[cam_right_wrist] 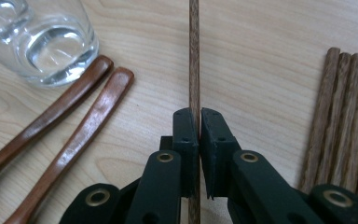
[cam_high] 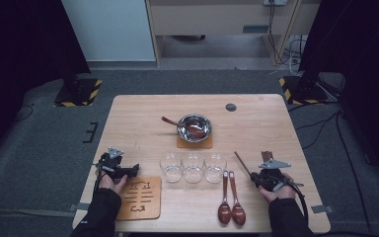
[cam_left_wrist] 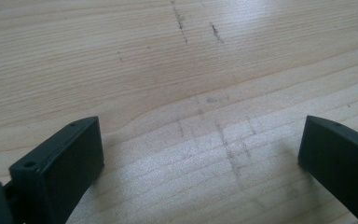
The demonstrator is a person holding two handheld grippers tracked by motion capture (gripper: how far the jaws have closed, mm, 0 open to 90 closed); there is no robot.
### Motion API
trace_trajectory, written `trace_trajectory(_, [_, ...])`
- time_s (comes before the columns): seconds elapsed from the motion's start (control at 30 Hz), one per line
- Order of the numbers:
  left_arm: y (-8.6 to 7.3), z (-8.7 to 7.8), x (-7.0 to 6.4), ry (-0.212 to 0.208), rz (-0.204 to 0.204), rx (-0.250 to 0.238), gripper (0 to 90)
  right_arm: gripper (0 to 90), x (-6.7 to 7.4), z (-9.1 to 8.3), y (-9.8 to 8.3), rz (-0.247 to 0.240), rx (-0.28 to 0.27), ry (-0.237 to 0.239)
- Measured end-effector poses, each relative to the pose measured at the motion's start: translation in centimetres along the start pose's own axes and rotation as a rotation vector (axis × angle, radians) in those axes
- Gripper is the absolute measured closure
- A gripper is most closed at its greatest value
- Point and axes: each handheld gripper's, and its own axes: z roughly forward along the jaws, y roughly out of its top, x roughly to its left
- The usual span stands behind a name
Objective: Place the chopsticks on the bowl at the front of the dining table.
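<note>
Right gripper view: the right gripper (cam_right_wrist: 198,122) pinches a single wooden chopstick (cam_right_wrist: 194,56); the left gripper (cam_left_wrist: 200,154) rests spread over bare table (cam_left_wrist: 121,56)

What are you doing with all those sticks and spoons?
A person is laying out tableware. The right hand-held gripper is shut on a single chopstick, with more chopsticks lying on the table beside it. The left hand-held gripper is open over bare wood. Two spoons lie by three glasses. A metal bowl holds another spoon.
</note>
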Motion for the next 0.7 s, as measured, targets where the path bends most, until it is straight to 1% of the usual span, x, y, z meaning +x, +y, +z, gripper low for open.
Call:
trace_trajectory(0.27, [0.0, 0.0, 0.0, 0.000, 0.000, 0.000, 0.0, 84.9, -0.1, -0.7, 0.6, 0.020, -0.047, 0.006])
trace_trajectory(0.47, [0.0, 0.0, 0.1, -0.004, 0.004, 0.000, 0.0, 84.9, -0.5, -1.2, 0.9, 0.028, -0.073, 0.004])
trace_trajectory(0.7, [0.0, 0.0, 0.1, -0.006, 0.006, 0.000, 0.0, 85.0, -1.0, -1.6, 1.2, 0.050, -0.103, 0.004])
